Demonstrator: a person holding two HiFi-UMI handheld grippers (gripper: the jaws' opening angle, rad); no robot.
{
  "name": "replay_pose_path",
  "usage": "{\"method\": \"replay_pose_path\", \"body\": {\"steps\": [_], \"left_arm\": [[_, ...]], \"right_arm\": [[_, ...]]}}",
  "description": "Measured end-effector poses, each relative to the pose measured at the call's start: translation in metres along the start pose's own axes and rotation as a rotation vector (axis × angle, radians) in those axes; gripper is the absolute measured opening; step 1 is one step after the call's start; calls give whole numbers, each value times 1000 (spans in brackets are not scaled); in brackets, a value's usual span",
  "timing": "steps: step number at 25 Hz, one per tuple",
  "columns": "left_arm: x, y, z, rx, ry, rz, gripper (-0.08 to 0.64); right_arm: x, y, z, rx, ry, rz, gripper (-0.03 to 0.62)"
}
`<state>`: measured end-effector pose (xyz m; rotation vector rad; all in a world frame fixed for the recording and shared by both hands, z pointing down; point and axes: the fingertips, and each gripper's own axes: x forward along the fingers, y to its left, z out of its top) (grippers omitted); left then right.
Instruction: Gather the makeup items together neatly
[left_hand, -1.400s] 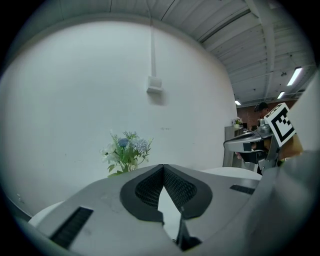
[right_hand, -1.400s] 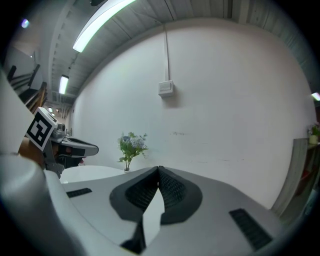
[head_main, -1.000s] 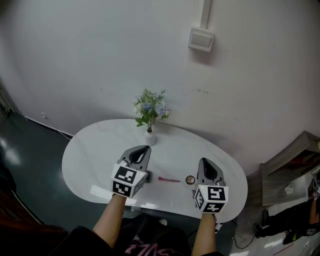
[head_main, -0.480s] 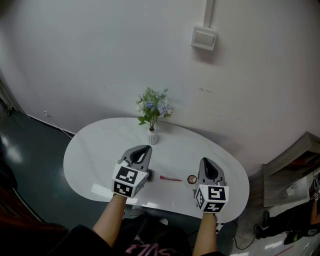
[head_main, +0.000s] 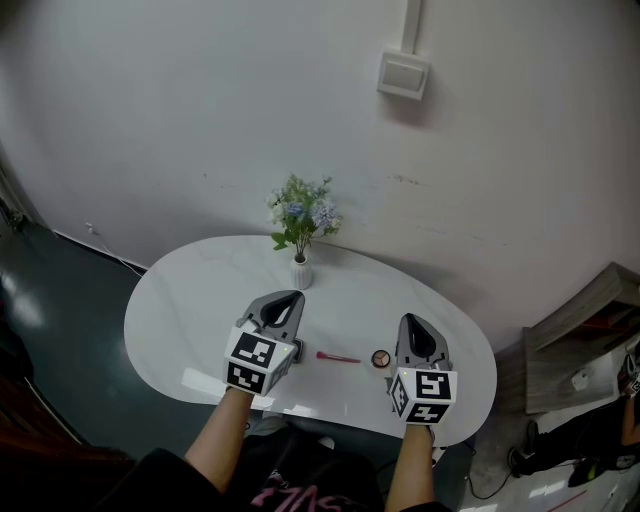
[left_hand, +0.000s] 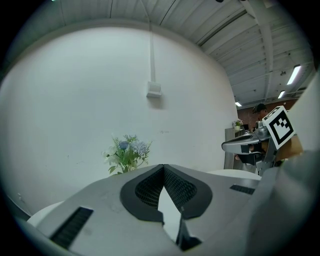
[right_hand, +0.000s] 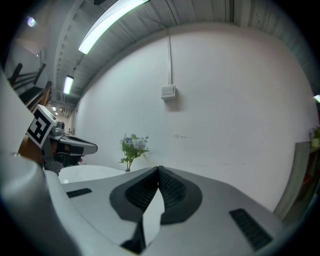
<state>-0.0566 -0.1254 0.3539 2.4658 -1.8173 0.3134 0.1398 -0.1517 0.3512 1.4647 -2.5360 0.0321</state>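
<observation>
Makeup items lie on the white oval table (head_main: 190, 300), between the two grippers and near its front edge. Nearest to the person, the left gripper (head_main: 291, 297) and the right gripper (head_main: 410, 322) hover over this front edge; each has its jaws together at the tips, with nothing between them. A small dark item (head_main: 298, 350) shows just beside the left gripper, partly hidden. A thin pink stick (head_main: 338, 357) lies in the middle, and a small round compact (head_main: 381, 358) lies just beside the right gripper. Farther back stands a white vase (head_main: 300, 273) with flowers (head_main: 298, 215). On the wall behind hangs a white box (head_main: 403, 76).
</observation>
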Motion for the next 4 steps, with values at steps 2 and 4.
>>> {"method": "replay_pose_path", "body": {"steps": [2,4], "left_arm": [[2,-1,-2,-3,3,-3,11],[4,-2,-3,-5,4,-6,11]], "right_arm": [[0,-2,-2,2,1,-2,63],[1,-4,-4,3,3,-3,63]]}}
